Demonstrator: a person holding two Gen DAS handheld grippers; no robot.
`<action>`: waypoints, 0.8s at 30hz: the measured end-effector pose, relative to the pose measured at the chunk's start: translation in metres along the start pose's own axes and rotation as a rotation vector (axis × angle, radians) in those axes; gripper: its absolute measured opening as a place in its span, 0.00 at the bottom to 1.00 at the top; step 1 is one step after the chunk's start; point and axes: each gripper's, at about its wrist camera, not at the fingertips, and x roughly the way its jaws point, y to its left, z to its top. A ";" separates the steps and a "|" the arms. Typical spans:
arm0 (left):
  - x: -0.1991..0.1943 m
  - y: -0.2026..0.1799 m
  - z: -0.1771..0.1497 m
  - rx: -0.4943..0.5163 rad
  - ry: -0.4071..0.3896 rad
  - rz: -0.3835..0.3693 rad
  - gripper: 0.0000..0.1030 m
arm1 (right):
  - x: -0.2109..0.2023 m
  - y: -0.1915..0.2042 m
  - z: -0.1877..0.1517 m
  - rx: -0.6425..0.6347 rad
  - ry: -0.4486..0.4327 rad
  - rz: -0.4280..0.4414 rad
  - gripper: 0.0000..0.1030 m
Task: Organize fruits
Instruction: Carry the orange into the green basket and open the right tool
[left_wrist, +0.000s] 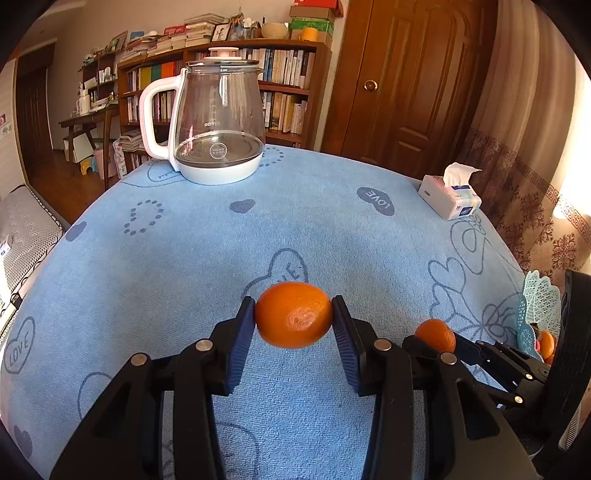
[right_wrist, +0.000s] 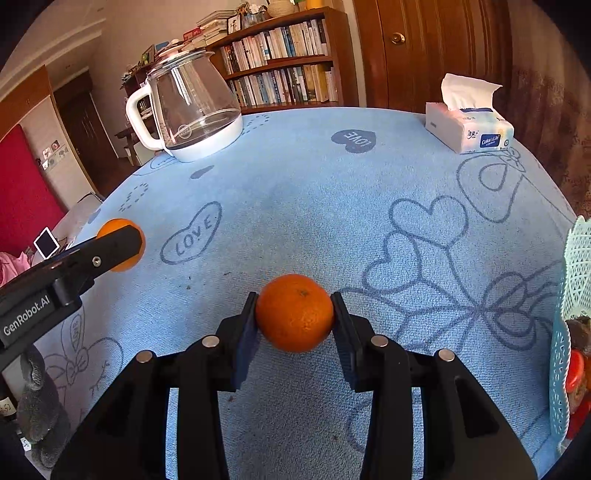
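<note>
In the left wrist view my left gripper (left_wrist: 293, 314) is shut on an orange (left_wrist: 293, 321), with both blue pads pressing its sides over the blue tablecloth (left_wrist: 258, 240). In the right wrist view my right gripper (right_wrist: 294, 314) is likewise shut on a second orange (right_wrist: 294, 317). Each view also shows the other gripper: the right one with its orange (left_wrist: 435, 334) at the lower right, the left one with its orange (right_wrist: 120, 225) at the left. A pale blue lattice basket (right_wrist: 576, 266) stands at the right table edge, with orange and red fruit inside.
A glass kettle with a white handle (left_wrist: 218, 118) stands at the far left of the table. A tissue pack (right_wrist: 469, 129) lies at the far right. Behind the table are a bookshelf and a wooden door; a curtain hangs on the right.
</note>
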 end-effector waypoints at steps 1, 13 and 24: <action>0.000 0.000 0.000 0.002 0.000 0.000 0.41 | -0.003 -0.001 -0.001 0.007 -0.007 0.004 0.39; 0.000 -0.013 -0.005 0.034 0.000 -0.014 0.41 | -0.031 -0.008 -0.012 0.030 -0.065 -0.019 0.39; 0.003 -0.022 -0.010 0.067 0.011 -0.021 0.41 | -0.054 -0.023 -0.011 0.073 -0.125 -0.028 0.39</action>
